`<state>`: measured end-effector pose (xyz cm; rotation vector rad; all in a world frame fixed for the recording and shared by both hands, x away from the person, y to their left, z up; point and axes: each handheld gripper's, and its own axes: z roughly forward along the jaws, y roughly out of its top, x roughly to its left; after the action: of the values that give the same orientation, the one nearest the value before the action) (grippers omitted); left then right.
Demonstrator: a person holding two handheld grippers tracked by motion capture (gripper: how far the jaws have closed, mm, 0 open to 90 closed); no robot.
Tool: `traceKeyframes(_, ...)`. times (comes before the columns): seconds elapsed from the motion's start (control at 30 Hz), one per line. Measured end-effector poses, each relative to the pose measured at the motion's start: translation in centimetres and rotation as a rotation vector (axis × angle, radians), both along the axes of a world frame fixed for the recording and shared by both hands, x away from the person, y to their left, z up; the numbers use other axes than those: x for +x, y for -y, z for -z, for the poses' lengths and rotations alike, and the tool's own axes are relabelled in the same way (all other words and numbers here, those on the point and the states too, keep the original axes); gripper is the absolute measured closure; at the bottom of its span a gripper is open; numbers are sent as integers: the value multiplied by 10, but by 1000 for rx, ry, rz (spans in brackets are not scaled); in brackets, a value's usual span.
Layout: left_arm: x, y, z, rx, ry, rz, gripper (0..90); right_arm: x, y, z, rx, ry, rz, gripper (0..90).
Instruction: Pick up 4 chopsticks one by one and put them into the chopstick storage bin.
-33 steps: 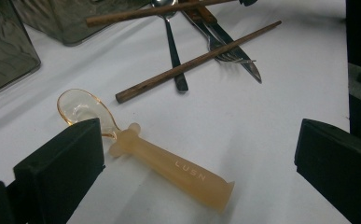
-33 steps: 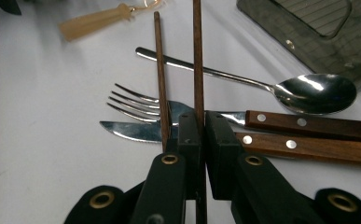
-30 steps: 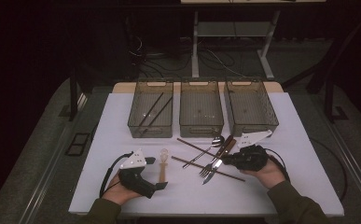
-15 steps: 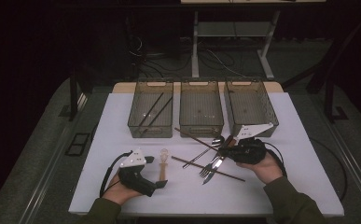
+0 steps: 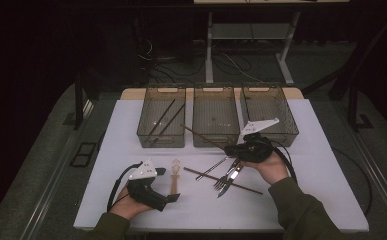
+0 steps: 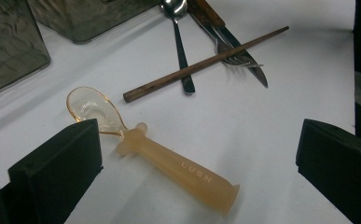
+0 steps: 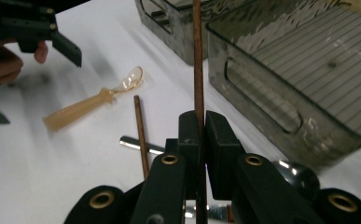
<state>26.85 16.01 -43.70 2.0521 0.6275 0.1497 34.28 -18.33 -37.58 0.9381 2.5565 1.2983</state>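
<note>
**Chopstick lifted, bound for the bins**

Nearest the person, the left gripper rests low on the white surface with its jaws spread wide and nothing between them. In the left gripper view the translucent amber plastic spoon with a thick handle lies on the surface between those open jaws, touched by neither.

Just beyond it lies a loose cluster of cutlery: a second dark brown wooden chopstick flat on the surface, crossed by a steel fork, a table knife and a dark-handled steel spoon.

Above that cluster the right gripper has its jaws closed on a dark brown wooden chopstick. The right gripper view shows the stick pinched between the jaws and running straight out ahead; from above it appears raised off the surface, its far end pointing toward the gap between the left and middle bins.

Farthest off stand three smoky translucent plastic bins in a row. The left bin already holds dark sticks, the middle bin and the right bin look nearly empty.

The step in hand seems to be carrying the gripped chopstick to its bin, likely the left one. The next move calls for swinging it over that rim, lining it lengthwise, then releasing.
</note>
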Motion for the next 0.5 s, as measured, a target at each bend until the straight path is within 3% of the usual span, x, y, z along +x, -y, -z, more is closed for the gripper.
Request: traceKeyframes(0.5,0,0,0,8,2,2,0,30,-32,-17,-40,-4,64,848)
